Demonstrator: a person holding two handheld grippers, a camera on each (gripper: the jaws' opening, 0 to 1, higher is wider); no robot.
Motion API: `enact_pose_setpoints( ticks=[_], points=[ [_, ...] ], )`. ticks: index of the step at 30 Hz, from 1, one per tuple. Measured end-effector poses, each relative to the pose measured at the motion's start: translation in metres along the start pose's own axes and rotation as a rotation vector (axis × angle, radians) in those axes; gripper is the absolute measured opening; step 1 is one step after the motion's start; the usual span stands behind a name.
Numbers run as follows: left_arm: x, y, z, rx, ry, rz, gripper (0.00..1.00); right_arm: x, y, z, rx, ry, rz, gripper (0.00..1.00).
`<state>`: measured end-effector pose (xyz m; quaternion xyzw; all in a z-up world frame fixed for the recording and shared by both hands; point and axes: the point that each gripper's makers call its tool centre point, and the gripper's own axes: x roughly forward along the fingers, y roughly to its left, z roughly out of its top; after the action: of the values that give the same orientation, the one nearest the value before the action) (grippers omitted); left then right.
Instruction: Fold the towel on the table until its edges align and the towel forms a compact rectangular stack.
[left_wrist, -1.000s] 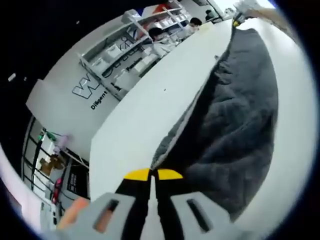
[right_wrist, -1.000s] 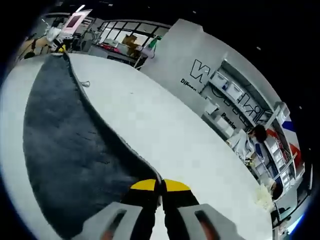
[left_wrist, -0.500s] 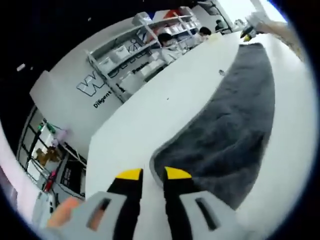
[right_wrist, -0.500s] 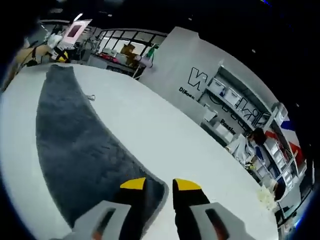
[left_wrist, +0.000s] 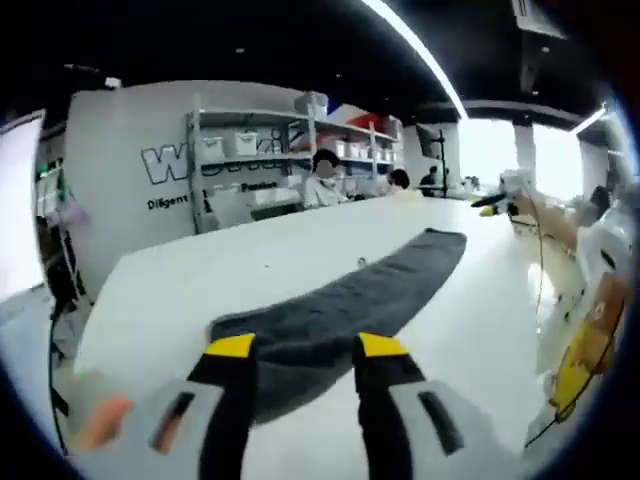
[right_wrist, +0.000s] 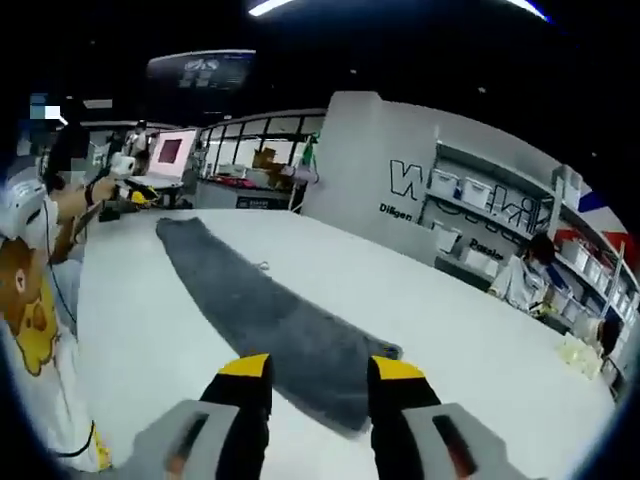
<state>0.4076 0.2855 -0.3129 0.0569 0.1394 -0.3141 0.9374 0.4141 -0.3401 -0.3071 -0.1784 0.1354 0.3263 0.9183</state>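
Wall writing: partly readable, starts "W" and "Dil".
Towel: long grey strip flat on white table.
Left gripper: jaws wide, empty.
Right gripper: jaws wide, empty.
Around: shelves with bins, seated people.

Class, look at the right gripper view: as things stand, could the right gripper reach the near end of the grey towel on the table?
Probably yes. The right gripper is open and holds nothing, and the near end of the grey towel lies flat on the white table just ahead of its jaws, with nothing between them.
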Motion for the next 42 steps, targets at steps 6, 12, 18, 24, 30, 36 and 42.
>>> enact_pose_setpoints(
  ticks=[6,12,18,24,30,36,42],
  points=[
    [-0.020,-0.021,-0.045,0.022,0.091,-0.017,0.72,-0.019,0.035,-0.040,0.036,0.118,0.049,0.55],
    [-0.034,-0.033,-0.056,-0.037,0.072,-0.018,0.79,-0.027,0.050,-0.048,0.054,0.144,0.059,0.65],
    [-0.043,-0.040,-0.064,-0.048,0.079,0.000,0.89,-0.031,0.059,-0.050,0.091,0.157,0.068,0.78],
    [-0.047,-0.041,-0.068,-0.059,0.092,-0.007,0.96,-0.034,0.060,-0.061,0.137,0.171,0.075,0.87],
    [-0.048,-0.041,-0.071,-0.070,0.097,-0.023,0.99,-0.037,0.061,-0.069,0.164,0.189,0.074,0.95],
    [-0.044,-0.042,-0.074,-0.092,0.099,-0.037,0.99,-0.038,0.061,-0.071,0.189,0.193,0.072,0.99],
    [-0.042,-0.042,-0.075,-0.086,0.105,-0.038,0.99,-0.036,0.057,-0.072,0.220,0.183,0.074,1.00]
  ],
)
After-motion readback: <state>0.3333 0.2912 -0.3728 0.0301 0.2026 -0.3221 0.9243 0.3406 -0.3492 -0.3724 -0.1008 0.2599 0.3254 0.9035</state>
